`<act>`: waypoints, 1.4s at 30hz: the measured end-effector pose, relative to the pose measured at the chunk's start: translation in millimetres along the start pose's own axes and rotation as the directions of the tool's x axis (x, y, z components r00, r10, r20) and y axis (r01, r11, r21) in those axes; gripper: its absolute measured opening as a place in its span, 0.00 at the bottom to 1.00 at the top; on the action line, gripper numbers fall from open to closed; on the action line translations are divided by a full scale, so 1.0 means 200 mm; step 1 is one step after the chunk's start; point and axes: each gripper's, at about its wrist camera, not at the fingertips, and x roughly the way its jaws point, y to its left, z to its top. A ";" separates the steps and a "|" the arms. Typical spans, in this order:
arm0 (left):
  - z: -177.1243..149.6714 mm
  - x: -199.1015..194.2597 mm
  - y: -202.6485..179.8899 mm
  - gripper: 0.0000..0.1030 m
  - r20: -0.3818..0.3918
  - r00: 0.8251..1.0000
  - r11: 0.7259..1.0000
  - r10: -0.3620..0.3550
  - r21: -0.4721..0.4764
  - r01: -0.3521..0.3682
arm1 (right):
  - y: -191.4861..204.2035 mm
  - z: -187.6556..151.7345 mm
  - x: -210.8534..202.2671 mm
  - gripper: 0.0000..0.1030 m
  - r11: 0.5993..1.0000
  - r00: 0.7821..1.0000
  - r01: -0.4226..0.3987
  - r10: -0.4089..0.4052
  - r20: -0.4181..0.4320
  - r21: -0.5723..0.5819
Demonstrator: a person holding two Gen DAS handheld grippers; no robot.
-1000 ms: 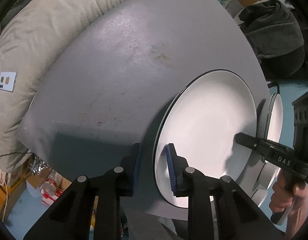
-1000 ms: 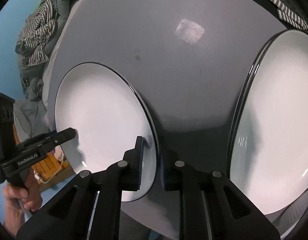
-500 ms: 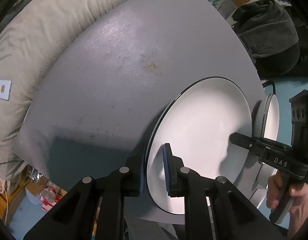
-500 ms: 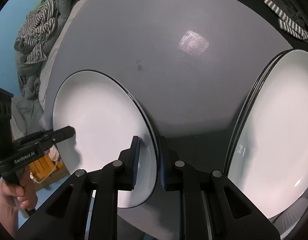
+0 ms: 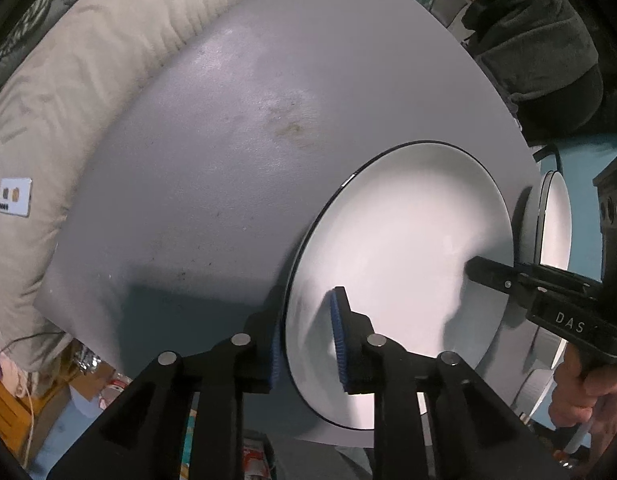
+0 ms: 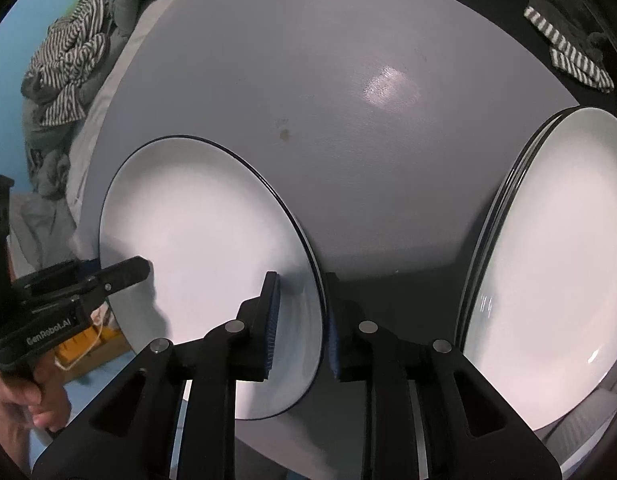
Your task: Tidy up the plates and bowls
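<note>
On the near part of the grey counter (image 6: 348, 100) lies a white plate (image 5: 408, 240) with a thin dark rim. The left hand-held gripper (image 5: 306, 340) straddles its left edge, the right hand-held gripper (image 6: 300, 320) its right edge; both sets of jaws are narrowed around the rim, though a firm pinch cannot be confirmed. A stack of plates (image 6: 548, 260) sits to the right. The plate looks rigid, glazed, slippery and breakable, so opposite-rim holds suit it best.
</note>
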 end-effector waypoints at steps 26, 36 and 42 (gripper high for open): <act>-0.01 -0.21 -0.22 0.17 0.045 0.995 0.991 -0.094 0.097 0.089 | -0.17 -0.15 -0.28 0.16 0.993 0.995 -0.058 0.050 0.082 0.102; 0.10 -0.19 -0.51 0.17 0.034 0.995 0.974 -0.098 0.209 0.089 | -0.35 -0.13 -0.41 0.16 0.981 0.987 -0.078 0.051 0.152 0.178; 0.16 -0.14 -0.71 0.17 0.015 0.996 0.955 -0.091 0.285 0.083 | -0.51 -0.14 -0.47 0.16 0.968 0.982 -0.084 0.039 0.186 0.238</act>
